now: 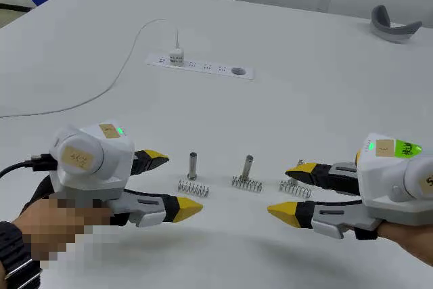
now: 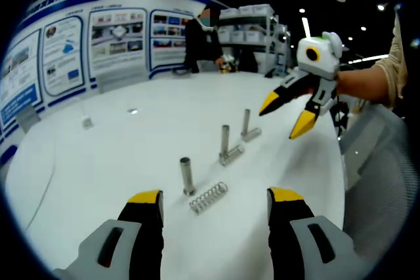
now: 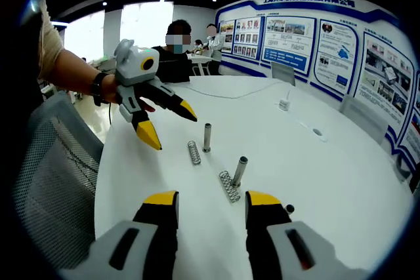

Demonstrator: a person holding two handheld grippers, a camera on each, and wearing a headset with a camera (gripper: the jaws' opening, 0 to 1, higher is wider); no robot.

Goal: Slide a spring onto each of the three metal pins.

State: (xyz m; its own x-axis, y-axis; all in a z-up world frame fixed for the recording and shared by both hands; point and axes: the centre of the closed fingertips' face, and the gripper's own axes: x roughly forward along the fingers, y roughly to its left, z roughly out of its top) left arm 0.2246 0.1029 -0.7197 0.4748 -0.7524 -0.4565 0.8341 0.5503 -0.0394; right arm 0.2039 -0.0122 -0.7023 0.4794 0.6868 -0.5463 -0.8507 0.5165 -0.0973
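Note:
Three short metal pins stand in a row on the white table: left pin [image 1: 193, 165], middle pin [image 1: 247, 166], and a right pin [image 1: 300, 163] mostly hidden behind a finger. A spring lies in front of each: left spring [image 1: 193, 188], middle spring [image 1: 246, 184], right spring [image 1: 295, 189]. My left gripper [image 1: 177, 184] is open, just left of the left pin [image 2: 186, 175] and its spring [image 2: 209, 197]. My right gripper [image 1: 284, 189] is open around the right spring, facing the middle pin [image 3: 240, 170] and middle spring [image 3: 229, 186]. Neither holds anything.
A white power strip [image 1: 200, 67] with a plugged adapter [image 1: 176, 55] and a thin cable lies farther back. A grey curved object [image 1: 394, 25] sits at the far right. People stand beyond the table [image 2: 203, 37]. A mesh chair [image 3: 52, 181] is beside the table edge.

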